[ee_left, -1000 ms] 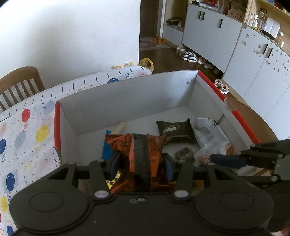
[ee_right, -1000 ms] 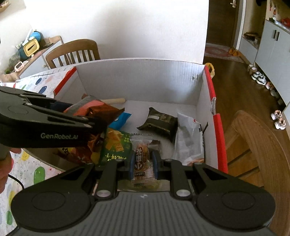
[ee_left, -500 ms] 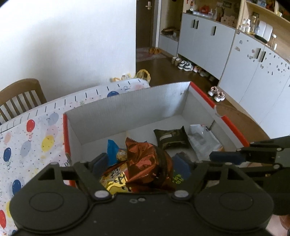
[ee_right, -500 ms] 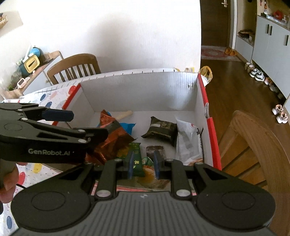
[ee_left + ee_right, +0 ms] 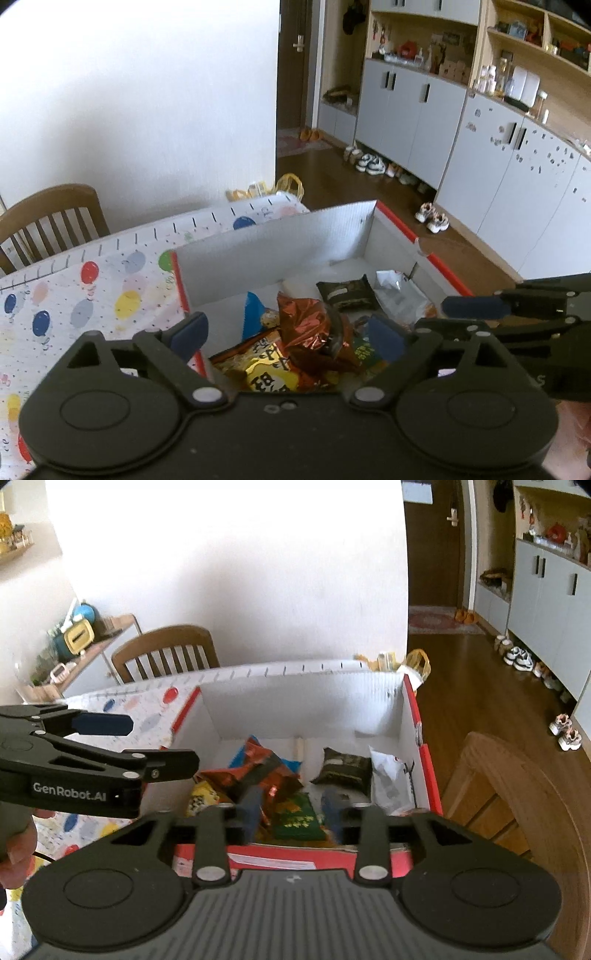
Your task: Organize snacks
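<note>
1. Jaws of the left gripper (image 5: pixel 288 330) stood wide and were opening, with nothing pressed between the blue pads; snack packets lay below the gap, inside the box.
2. Jaws of the right gripper (image 5: pixel 291 806) stood about half apart and were also opening, holding nothing; a green packet (image 5: pixel 297 818) lay beneath the gap.
3. Each gripper showed in the other's view: the right one entered from the right edge of the left view, and the left one reached in from the left edge of the right view, held by a hand (image 5: pixel 16 843).
4. Below both sat a white cardboard box (image 5: pixel 303 705) with red rims, holding the snacks.
5. A crumpled orange-red foil packet (image 5: pixel 310 323) lay on top of a yellow packet (image 5: pixel 267 376) at the near left of the box.
6. A dark wrapped bar (image 5: pixel 347 293) lay farther in, just beside a white bag (image 5: pixel 397 293) against the right wall.
7. The box rested on a tablecloth (image 5: pixel 92 291) printed with coloured balloons.
8. A wooden chair (image 5: pixel 166 651) stood at the far side of the table, against a white wall.
9. Grey cupboards (image 5: pixel 413 110) with shoes lined up on the floor ran along the far right.
</note>
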Motion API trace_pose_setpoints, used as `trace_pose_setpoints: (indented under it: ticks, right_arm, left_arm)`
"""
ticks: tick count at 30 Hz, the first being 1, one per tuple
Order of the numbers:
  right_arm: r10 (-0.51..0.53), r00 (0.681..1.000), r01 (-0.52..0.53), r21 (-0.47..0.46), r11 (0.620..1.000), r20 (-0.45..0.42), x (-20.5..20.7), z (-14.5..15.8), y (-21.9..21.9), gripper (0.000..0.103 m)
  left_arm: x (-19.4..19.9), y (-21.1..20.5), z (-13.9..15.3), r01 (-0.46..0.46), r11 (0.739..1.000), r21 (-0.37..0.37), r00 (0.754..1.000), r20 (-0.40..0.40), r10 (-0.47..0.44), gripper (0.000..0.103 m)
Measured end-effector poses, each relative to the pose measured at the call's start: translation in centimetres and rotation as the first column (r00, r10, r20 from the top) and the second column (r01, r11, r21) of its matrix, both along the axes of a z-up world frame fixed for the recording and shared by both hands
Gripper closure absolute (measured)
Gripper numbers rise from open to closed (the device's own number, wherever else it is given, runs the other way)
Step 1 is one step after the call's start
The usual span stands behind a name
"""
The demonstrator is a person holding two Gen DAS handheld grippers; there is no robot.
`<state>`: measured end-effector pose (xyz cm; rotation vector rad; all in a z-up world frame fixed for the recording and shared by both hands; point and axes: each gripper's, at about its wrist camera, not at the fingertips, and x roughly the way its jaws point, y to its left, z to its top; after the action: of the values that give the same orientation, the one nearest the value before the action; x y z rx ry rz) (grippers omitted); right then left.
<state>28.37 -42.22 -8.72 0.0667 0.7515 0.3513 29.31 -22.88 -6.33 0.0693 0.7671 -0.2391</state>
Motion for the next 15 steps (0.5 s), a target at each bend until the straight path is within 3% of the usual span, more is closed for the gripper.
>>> trace_pose_setpoints:
  ticks: [2,8,11,15]
  right_arm:
    - [-0.009,1.0,0.009,0.013,1.0,0.023,-0.8,0.7,-0.1,0.03]
    - [-0.016,0.998,0.013,0.05,0.999,0.063,-3.0,2.5,0.1,0.029]
    - [-0.013,0.996,0.008,0.064,0.998,0.083,-4.1,3.3,0.3,0.02]
    - [-0.007,0.993,-0.001,0.068,0.998,0.118,-5.7,4.5,0.8,0.02]
  left_arm:
    - [-0.7,0.7,0.6,-0.012,1.0,-0.012,1.0,0.017,0.012,0.007]
    - [-3.4,2.6,2.4,-0.021,0.999,-0.044,0.998,0.058,0.023,0.005]
    - [-4.8,3.3,3.3,-0.021,0.998,-0.059,0.996,0.082,0.026,0.003]
    - [-6.5,4.2,4.0,-0.031,0.996,-0.08,0.994,0.104,0.039,0.001]
